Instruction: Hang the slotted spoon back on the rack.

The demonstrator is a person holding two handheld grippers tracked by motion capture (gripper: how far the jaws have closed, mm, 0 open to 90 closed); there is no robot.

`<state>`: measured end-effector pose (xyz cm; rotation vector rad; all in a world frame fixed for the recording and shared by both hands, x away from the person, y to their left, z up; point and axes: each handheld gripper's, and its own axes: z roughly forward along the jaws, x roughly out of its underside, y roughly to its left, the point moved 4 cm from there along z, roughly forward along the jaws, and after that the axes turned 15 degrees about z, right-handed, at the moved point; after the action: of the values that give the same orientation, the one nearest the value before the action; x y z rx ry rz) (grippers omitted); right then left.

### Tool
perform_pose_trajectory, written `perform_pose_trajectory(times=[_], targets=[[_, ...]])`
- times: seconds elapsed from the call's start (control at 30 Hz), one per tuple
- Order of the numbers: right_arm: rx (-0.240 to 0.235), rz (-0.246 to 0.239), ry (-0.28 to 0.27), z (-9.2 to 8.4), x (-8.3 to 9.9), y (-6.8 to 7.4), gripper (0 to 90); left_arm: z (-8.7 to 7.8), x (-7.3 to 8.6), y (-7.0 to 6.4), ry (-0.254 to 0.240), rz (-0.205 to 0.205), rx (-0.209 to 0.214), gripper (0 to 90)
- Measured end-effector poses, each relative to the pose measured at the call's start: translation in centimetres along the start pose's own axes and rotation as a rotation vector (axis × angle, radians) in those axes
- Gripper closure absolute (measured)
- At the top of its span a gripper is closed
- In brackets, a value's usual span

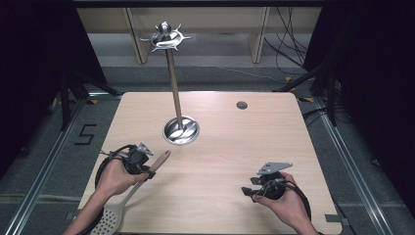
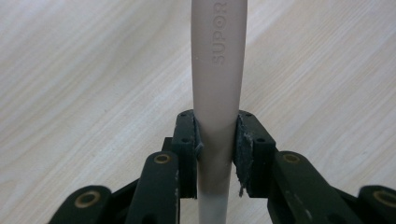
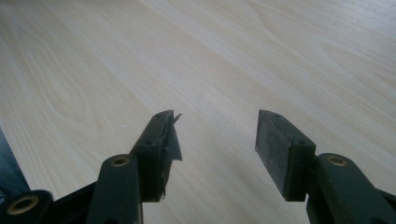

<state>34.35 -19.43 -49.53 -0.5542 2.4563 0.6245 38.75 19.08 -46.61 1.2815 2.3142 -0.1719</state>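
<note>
A beige slotted spatula [image 1: 111, 216] lies at the table's front left, its perforated head over the front edge and its handle tip [image 1: 164, 155] pointing toward the middle. My left gripper [image 1: 148, 170] is shut on that handle. In the left gripper view the pale handle [image 2: 215, 88], stamped SUPOR, runs up between the two pads [image 2: 245, 149], which press on it from both sides. My right gripper [image 1: 246, 191] rests at the front right, open, with bare wood between its fingers [image 3: 161, 140].
A metal utensil stand rises from a round steel base [image 1: 181, 130] at the table's middle, its rod topped by a hooked crown [image 1: 165, 37]. A small dark hole [image 1: 242, 105] sits at the back right. Black cables trail on the floor behind.
</note>
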Motion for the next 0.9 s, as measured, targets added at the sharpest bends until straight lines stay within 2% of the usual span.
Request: perform_pose_trajectory(times=[0.07, 0.13, 0.17, 0.23, 0.27, 0.3, 0.4, 0.53, 0.63, 0.67, 0.73, 0.77, 0.8, 0.83, 0.87, 0.9], targets=[[0.001, 0.001, 0.002, 0.0, 0.0, 0.0, 47.8, -0.7, 0.3, 0.0, -0.044, -0.001, 0.006, 71.0], [0.003, 0.006, 0.004, 0.0, 0.0, 0.0, 47.8, -1.4, 0.7, 0.0, -0.086, -0.016, -0.017, 71.0], [0.004, 0.007, 0.004, 0.0, 0.0, 0.0, 47.8, -1.8, 1.0, 0.1, -0.100, 0.009, -0.028, 71.0], [0.002, 0.006, 0.005, 0.0, 0.0, 0.0, 47.8, -2.2, 1.3, 0.0, -0.135, -0.005, -0.044, 71.0], [0.003, 0.006, 0.007, 0.0, 0.0, 0.1, 47.8, -2.5, 1.6, 0.0, -0.135, 0.006, -0.040, 71.0], [0.003, -0.001, 0.005, 0.0, 0.0, 0.0, 47.8, -2.5, 1.6, -0.2, -0.173, -0.021, -0.074, 71.0], [0.003, 0.001, 0.005, 0.0, 0.0, 0.1, 47.8, -3.2, 1.9, -0.2, -0.196, -0.007, -0.095, 71.0], [0.002, 0.006, 0.005, 0.0, 0.0, 0.1, 47.8, -4.3, 2.4, -0.2, -0.234, -0.020, -0.131, 71.1], [0.003, 0.005, 0.004, 0.0, 0.0, 0.0, 47.8, -5.1, 2.6, -0.2, -0.292, -0.060, -0.163, 71.1], [0.005, -0.008, 0.000, 0.1, 0.0, -0.1, 47.8, -5.5, 2.8, -0.1, -0.306, -0.051, -0.168, 71.1], [0.002, 0.004, 0.004, 0.0, 0.0, 0.1, 47.8, -6.2, 3.0, 0.0, -0.319, -0.061, -0.184, 71.2], [0.002, 0.005, 0.003, 0.0, 0.0, 0.1, 47.8, -6.5, 3.1, 0.0, -0.340, -0.069, -0.192, 71.2], [-0.001, 0.012, 0.005, 0.0, 0.1, 0.2, 47.8, -6.9, 3.3, 0.1, -0.335, -0.060, -0.202, 71.2], [0.000, 0.013, 0.006, 0.0, 0.1, 0.2, 47.8, -7.0, 3.2, 0.1, -0.381, -0.092, -0.218, 71.2], [-0.002, 0.021, -0.010, 0.2, 0.1, 0.2, 47.8, -7.3, 3.3, 0.1, -0.380, -0.098, -0.219, 71.2], [-0.004, 0.016, -0.002, 0.1, 0.1, 0.2, 47.8, -7.5, 3.3, 0.2, -0.395, -0.109, -0.219, 71.2]])
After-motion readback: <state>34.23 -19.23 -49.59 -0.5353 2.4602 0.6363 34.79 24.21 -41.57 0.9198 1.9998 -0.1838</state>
